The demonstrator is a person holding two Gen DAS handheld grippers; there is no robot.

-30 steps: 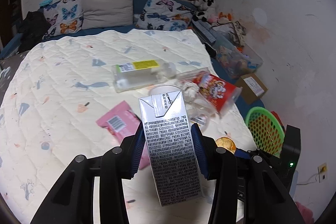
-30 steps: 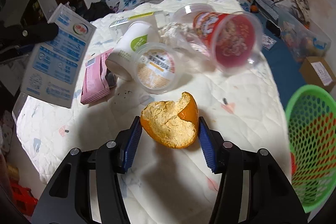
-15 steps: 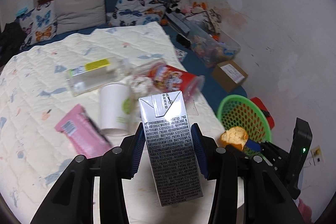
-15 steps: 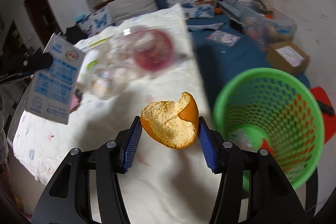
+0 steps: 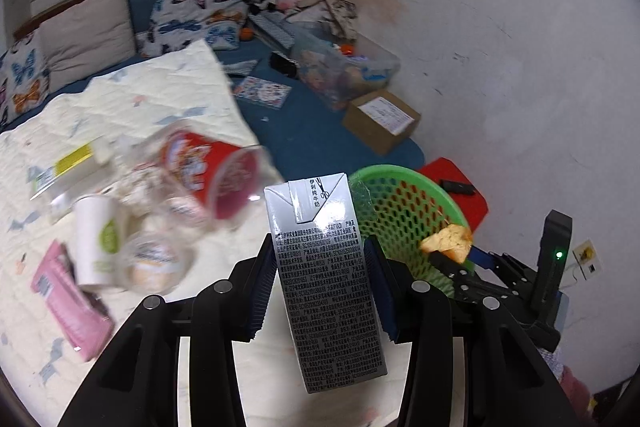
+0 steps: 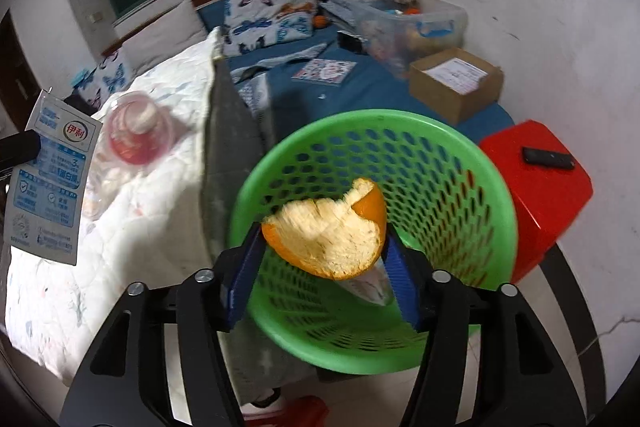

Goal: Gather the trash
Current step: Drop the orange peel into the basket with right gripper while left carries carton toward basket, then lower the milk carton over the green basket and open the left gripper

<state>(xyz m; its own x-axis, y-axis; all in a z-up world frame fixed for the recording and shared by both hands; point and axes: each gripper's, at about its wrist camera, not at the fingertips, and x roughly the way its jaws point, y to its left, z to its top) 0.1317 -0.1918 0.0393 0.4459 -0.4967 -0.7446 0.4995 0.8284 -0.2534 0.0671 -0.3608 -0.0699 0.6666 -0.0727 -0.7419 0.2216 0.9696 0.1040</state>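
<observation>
Two grippers carry trash. At lower centre of the right wrist view, the right gripper (image 6: 322,259) hangs over the green basket (image 6: 496,195), its jaws opening with the orange peel (image 6: 326,233) between the blue pads, which appear to touch it on both sides. At lower centre of the left wrist view, the left gripper (image 5: 318,287) is clamped on the milk carton (image 5: 326,279), upright over the bed (image 5: 132,99). Cups (image 5: 208,171) and a pink packet (image 5: 68,303) lie at centre left there.
</observation>
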